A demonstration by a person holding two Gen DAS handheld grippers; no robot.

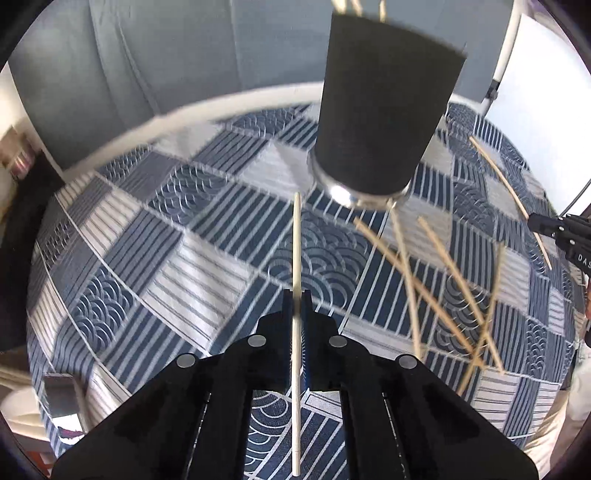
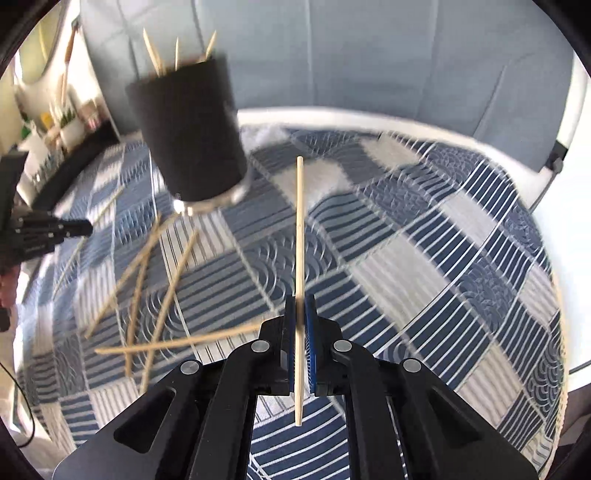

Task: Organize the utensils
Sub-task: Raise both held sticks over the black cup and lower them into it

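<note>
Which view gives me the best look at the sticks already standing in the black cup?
The right wrist view. There the black cup shows its rim, with three stick tips poking out. In the left wrist view the cup sits against the top edge, so those sticks are mostly cut off.

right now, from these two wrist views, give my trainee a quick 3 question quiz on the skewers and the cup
1. True or false: the left gripper is shut on a skewer.
2. What does the right gripper hold? A) spoon B) skewer C) nothing
3. Where do the loose skewers lie?

Key: 1 true. 2 B. 3 Crisscrossed on the patterned cloth near the black cup, which already holds a few.
</note>
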